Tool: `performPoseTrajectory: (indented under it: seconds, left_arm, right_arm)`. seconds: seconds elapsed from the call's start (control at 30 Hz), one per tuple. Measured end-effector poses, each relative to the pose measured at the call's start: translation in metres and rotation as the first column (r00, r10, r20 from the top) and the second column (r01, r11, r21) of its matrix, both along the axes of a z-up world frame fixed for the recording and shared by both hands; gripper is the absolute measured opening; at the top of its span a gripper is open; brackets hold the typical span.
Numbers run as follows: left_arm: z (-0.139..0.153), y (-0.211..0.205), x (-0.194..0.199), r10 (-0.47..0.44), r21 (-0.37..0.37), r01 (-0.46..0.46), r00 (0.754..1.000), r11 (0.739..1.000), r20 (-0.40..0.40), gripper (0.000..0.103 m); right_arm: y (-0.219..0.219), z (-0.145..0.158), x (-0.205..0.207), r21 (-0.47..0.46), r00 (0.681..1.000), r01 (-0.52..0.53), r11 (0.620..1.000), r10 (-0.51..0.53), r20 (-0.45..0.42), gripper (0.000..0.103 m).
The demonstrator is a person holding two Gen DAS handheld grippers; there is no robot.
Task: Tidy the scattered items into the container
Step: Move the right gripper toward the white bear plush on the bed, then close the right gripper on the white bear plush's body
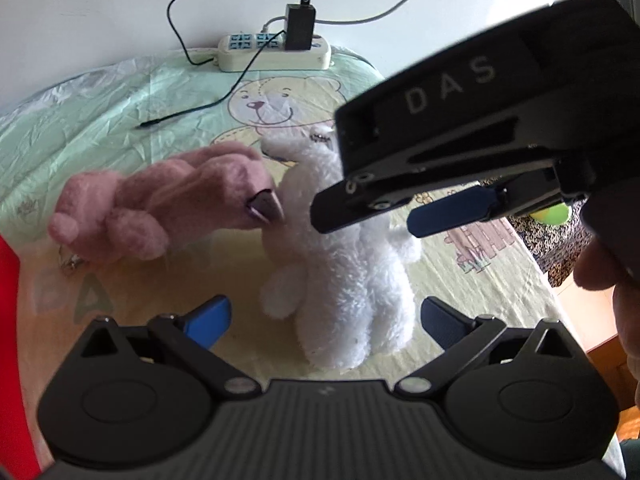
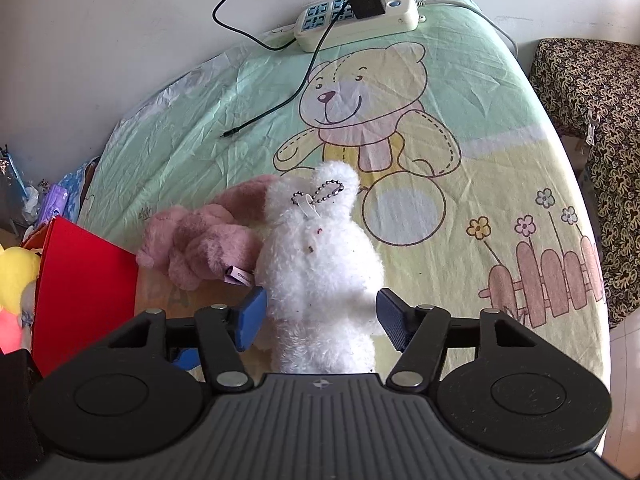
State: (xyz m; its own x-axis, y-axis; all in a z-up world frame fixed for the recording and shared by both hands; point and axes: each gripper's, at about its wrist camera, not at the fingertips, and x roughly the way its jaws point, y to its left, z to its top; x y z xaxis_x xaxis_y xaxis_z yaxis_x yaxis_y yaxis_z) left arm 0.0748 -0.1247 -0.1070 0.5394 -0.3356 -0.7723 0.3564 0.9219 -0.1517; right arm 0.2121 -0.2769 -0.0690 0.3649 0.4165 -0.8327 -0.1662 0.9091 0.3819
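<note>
Lying touching: one white plush (image 2: pixel 320 256), one pink plush (image 2: pixel 200 240), possibly more hidden

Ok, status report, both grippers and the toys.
Left gripper open, empty. Right gripper closed around the white plush, pads at its sides. Pink plush lying against it, red container to the left. Nothing blocking.
</note>
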Motion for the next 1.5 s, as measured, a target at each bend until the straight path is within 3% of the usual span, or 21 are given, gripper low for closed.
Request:
performPoseTrajectory:
  seconds: [0.23, 0.67, 1.1, 1.3, 1.5]
  left_arm:
    - [-0.005, -0.014, 0.007, -0.013, 0.011, 0.013, 1.000, 1.000, 0.021, 0.101]
    - [-0.016, -0.020, 0.029, 0.021, 0.082, -0.018, 0.999, 0.996, -0.037, 0.101]
    - [-0.018, -0.026, 0.035, 0.004, 0.102, -0.002, 1.000, 0.995, -0.022, 0.101]
    - [-0.019, -0.027, 0.036, -0.001, 0.108, 0.003, 1.000, 0.994, -0.015, 0.100]
    - [-0.019, -0.028, 0.037, 0.003, 0.111, -0.001, 1.000, 0.994, -0.021, 0.100]
  right_arm:
    - [-0.012, -0.003, 0.004, 0.050, 0.999, 0.033, 0.998, -0.032, -0.024, 0.060]
    - [-0.012, -0.017, 0.026, 0.151, 0.999, 0.030, 0.988, -0.024, -0.040, 0.066]
    - [-0.003, -0.022, 0.026, 0.154, 1.000, -0.004, 0.988, 0.005, -0.008, 0.069]
    - [-0.013, -0.031, 0.026, 0.211, 0.997, 0.041, 0.977, -0.027, -0.069, 0.072]
    - [-0.010, -0.026, 0.019, 0.202, 0.998, 0.025, 0.979, -0.014, -0.054, 0.069]
